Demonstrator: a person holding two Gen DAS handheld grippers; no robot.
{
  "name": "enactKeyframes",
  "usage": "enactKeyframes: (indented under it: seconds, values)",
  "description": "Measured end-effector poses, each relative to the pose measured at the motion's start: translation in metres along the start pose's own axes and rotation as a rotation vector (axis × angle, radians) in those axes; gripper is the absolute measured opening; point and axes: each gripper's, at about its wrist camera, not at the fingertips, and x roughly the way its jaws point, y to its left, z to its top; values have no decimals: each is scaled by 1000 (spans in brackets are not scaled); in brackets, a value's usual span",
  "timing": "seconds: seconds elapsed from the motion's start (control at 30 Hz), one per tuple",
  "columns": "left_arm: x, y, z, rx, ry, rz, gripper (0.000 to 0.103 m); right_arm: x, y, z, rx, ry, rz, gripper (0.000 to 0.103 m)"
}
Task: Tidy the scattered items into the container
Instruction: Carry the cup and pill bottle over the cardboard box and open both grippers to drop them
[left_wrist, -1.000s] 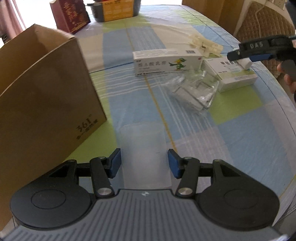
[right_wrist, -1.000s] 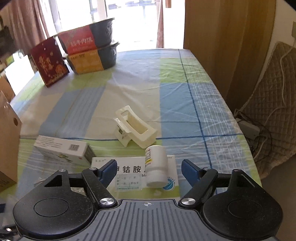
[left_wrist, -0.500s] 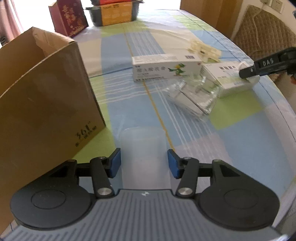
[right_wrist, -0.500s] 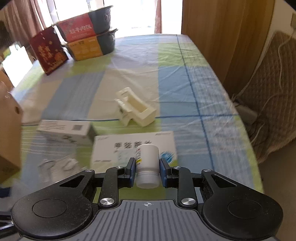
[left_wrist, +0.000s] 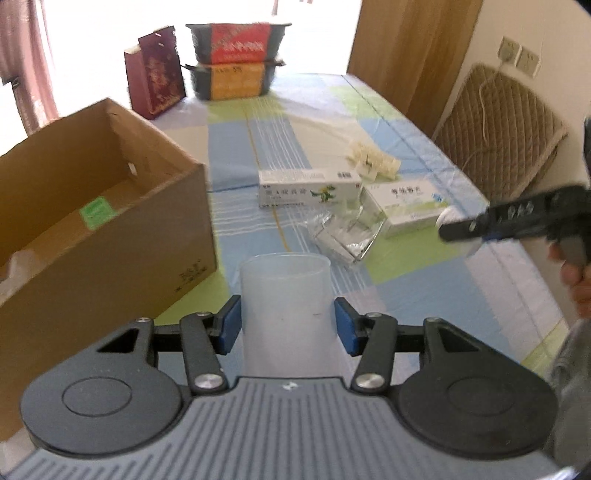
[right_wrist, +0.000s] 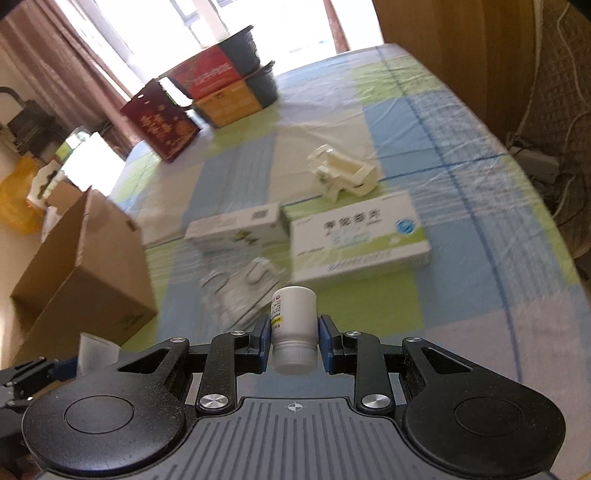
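Note:
My left gripper (left_wrist: 288, 326) is shut on a translucent plastic cup (left_wrist: 284, 291), held upright above the table beside the open cardboard box (left_wrist: 110, 206). Over the cloth, my right gripper (right_wrist: 294, 332) is shut on a small white pill bottle (right_wrist: 295, 306); it also shows at the right of the left wrist view, right gripper (left_wrist: 458, 229). On the table lie a long white medicine box (left_wrist: 308, 188), a flat white-green medicine box (right_wrist: 358, 236), crumpled clear plastic packaging (left_wrist: 347, 236) and a cream plastic piece (right_wrist: 343, 173).
A red gift bag (left_wrist: 155, 86) and two stacked dark bowls (left_wrist: 236, 59) stand at the far end. A quilted chair (left_wrist: 509, 147) sits past the table's right edge. A person's hand (left_wrist: 576, 280) holds the right gripper. The box (right_wrist: 85, 266) holds white material in one corner.
The right gripper closed on the pill bottle, lifted it off the flat box and swung left. The left gripper rose with the cup, so the box's inside now shows.

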Motion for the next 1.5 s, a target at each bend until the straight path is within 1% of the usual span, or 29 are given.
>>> enactKeyframes:
  seconds: [0.13, 0.33, 0.5, 0.63, 0.8, 0.97, 1.17, 1.23, 1.37, 1.43, 1.5]
  values:
    - [-34, 16, -2, -59, -45, 15, 47, 1, 24, -7, -30, 31, 88, 30]
    - [-82, 52, 1, -119, -97, 58, 47, 5, 76, -11, -98, 52, 217, 30]
    - [-115, 90, 14, -123, -137, 115, 48, 10, 134, 5, -189, 32, 312, 30]
    - [-128, 119, 26, -125, -151, 149, 48, 15, 174, 22, -278, 7, 345, 30]
    - [-132, 158, 34, -150, -150, 196, 48, 28, 214, 42, -376, -9, 343, 30]
    - [-120, 202, 41, -189, -112, 239, 48, 55, 242, 51, -450, 13, 318, 30]
    - [-84, 249, 42, -232, 18, 313, 48, 100, 261, 49, -513, 75, 266, 30]
    - [-71, 260, 38, -235, 69, 341, 48, 111, 264, 49, -530, 94, 246, 30]
    - [-52, 272, 29, -245, 159, 370, 48, 128, 269, 46, -565, 125, 220, 30]
    - [-44, 275, 25, -241, 187, 387, 48, 135, 273, 44, -585, 135, 211, 30]
    - [-41, 277, 22, -235, 197, 386, 48, 139, 275, 43, -601, 141, 205, 30]
